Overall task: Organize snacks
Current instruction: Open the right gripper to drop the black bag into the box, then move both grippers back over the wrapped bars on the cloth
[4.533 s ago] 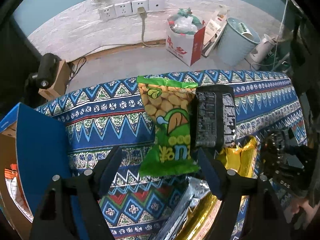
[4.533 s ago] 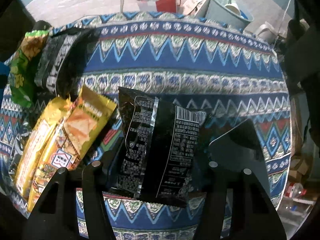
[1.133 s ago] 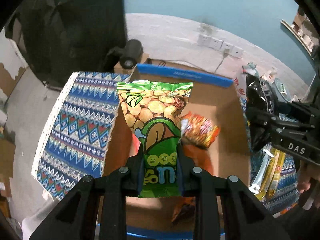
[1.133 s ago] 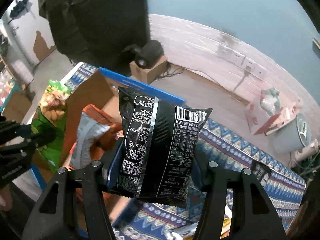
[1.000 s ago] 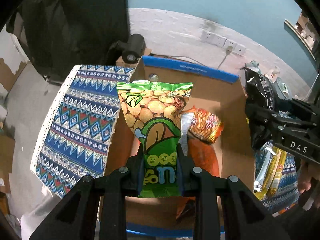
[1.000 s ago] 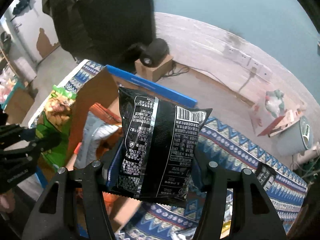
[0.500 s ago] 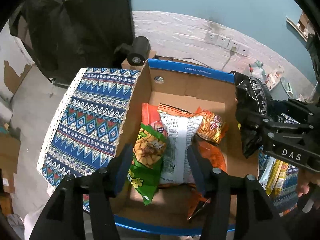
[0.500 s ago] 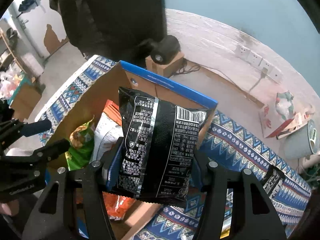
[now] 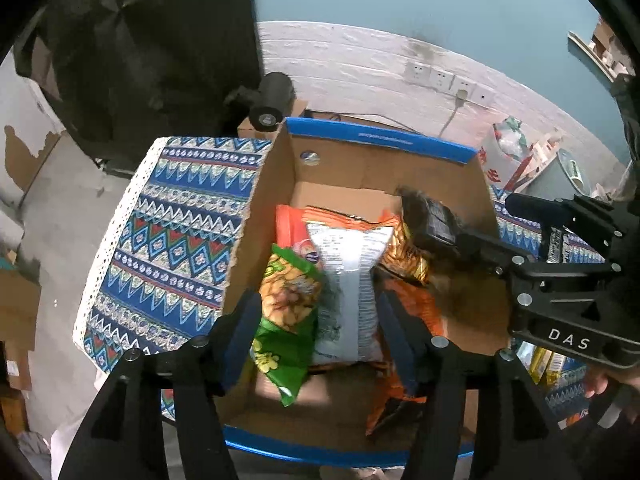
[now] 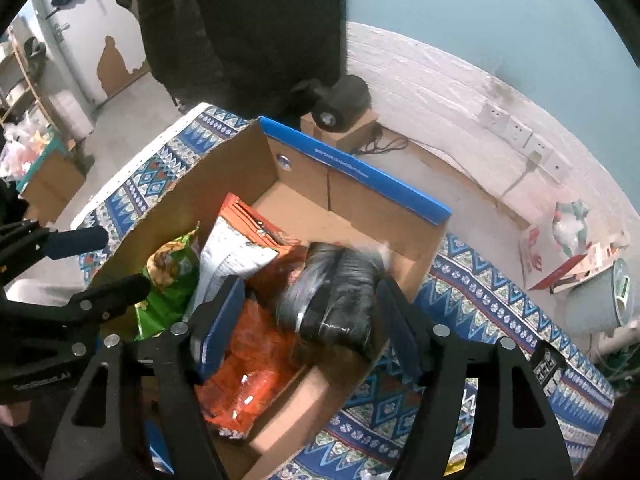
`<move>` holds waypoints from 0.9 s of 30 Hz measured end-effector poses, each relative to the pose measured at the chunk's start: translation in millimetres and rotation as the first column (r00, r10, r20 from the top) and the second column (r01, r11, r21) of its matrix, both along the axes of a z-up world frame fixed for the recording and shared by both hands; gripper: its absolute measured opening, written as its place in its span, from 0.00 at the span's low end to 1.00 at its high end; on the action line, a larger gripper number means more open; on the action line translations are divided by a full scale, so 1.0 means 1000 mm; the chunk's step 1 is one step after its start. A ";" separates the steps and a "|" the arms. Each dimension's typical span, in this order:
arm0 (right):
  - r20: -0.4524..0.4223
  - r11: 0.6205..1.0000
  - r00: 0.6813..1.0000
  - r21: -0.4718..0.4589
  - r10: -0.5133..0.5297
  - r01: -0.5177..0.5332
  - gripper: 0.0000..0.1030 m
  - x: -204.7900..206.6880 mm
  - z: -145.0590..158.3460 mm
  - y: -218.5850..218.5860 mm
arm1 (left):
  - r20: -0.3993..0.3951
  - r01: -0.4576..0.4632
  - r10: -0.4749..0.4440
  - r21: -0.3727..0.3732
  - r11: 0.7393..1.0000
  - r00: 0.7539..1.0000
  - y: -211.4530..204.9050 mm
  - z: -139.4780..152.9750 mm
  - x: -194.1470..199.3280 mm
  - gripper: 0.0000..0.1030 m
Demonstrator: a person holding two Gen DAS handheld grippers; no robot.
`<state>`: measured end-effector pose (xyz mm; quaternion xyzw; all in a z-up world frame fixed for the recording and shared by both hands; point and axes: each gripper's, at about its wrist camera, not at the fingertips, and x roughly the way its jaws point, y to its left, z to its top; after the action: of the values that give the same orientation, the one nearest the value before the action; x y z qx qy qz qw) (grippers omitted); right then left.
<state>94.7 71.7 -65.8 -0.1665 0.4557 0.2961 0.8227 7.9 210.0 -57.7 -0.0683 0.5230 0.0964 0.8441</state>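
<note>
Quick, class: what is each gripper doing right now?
Left gripper: open, just released the green snack bag into the box.
Right gripper: open, just opened; black snack bag dropping free.

box [image 9: 384, 148]: on the cloth [image 9: 176, 240], middle | peanut bag [image 9: 288, 300]: in box, 9 o'clock side | white bag [image 9: 348, 280]: in box, middle | black bag [image 10: 336, 296]: in box, 3 o'clock side | wall plugs [image 9: 440, 78]: behind box, 1 o'clock
</note>
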 end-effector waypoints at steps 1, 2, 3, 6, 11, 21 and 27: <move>0.001 1.000 1.000 0.002 -0.009 0.009 0.68 0.000 0.001 -0.004 | 0.001 0.006 -0.006 0.003 1.000 1.000 -0.003 0.001 0.000 0.60; 0.003 1.000 1.000 0.006 -0.017 0.017 0.69 0.000 0.003 -0.008 | 0.001 0.014 -0.014 0.003 1.000 1.000 -0.007 0.002 0.001 0.60; 0.006 1.000 1.000 0.009 -0.027 0.027 0.72 0.000 0.004 -0.012 | 0.004 0.026 -0.026 -0.001 1.000 1.000 -0.011 0.003 0.002 0.60; 0.020 0.998 0.997 0.008 -0.068 0.068 0.77 0.000 0.010 -0.030 | 0.004 0.062 -0.062 -0.002 0.998 0.998 -0.027 0.004 0.004 0.61; 0.021 0.991 0.991 0.004 -0.134 0.134 0.77 0.000 0.012 -0.061 | -0.003 0.125 -0.125 -0.006 0.992 0.992 -0.055 0.005 0.007 0.61; 0.010 0.973 0.973 0.003 -0.230 0.230 0.77 -0.005 0.011 -0.123 | -0.006 0.209 -0.209 0.004 0.978 0.978 -0.100 0.006 0.010 0.61; 0.003 0.965 0.965 -0.008 -0.261 0.262 0.77 -0.013 0.006 -0.156 | -0.005 0.249 -0.249 0.002 0.969 0.969 -0.127 0.006 0.014 0.63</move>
<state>81.5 -84.1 -60.0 -0.1086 0.4742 0.1830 0.8543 22.0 83.2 -51.5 -0.0009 0.5294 -0.0095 0.8483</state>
